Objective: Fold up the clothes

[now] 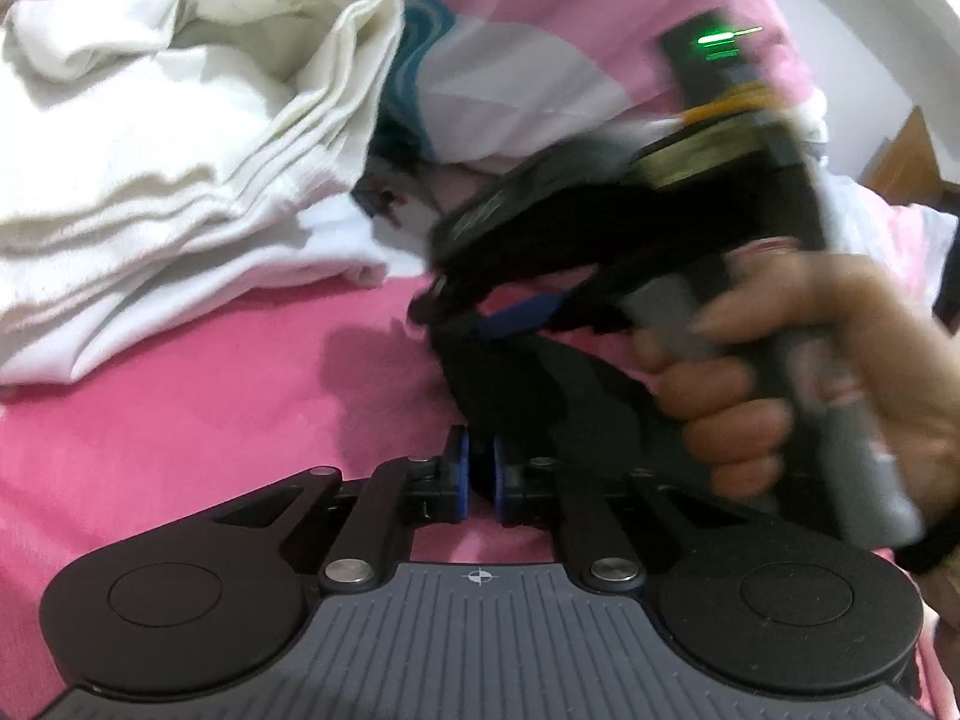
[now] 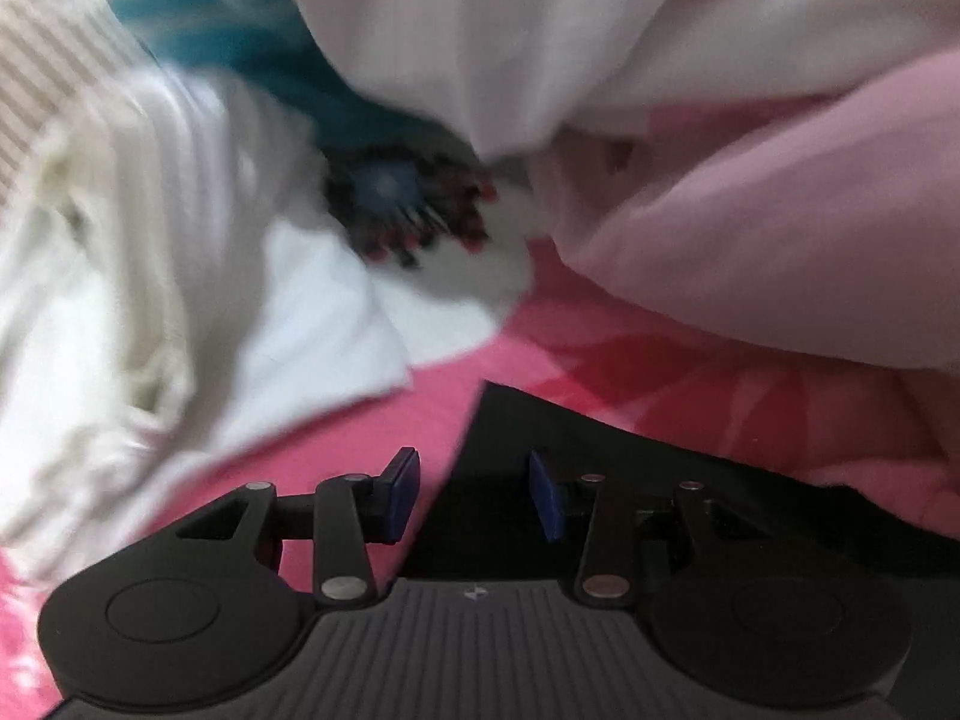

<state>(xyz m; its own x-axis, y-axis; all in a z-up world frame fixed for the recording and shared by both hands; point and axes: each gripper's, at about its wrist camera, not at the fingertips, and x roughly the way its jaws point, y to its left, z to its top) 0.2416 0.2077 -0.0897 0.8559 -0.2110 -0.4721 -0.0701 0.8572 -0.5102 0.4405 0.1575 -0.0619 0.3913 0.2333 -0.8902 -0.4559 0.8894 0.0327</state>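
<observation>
A black garment (image 1: 528, 396) lies on the pink bedsheet (image 1: 210, 420). My left gripper (image 1: 480, 471) is shut on the garment's near edge, its blue pads almost together with dark cloth between them. My right gripper (image 1: 456, 318), blurred and held by a hand (image 1: 810, 372), hangs just above the same garment, pointing steeply down. In the right wrist view my right gripper (image 2: 474, 501) stands open. The black garment's (image 2: 600, 432) corner lies under its right finger, and neither pad presses on it.
A crumpled pile of white towels (image 1: 150, 180) sits at the left on the sheet. A pale pink and white quilt (image 1: 540, 30) and a teal striped cloth (image 1: 408, 60) are heaped behind. A white cloth with a dark print (image 2: 402, 204) lies between the piles.
</observation>
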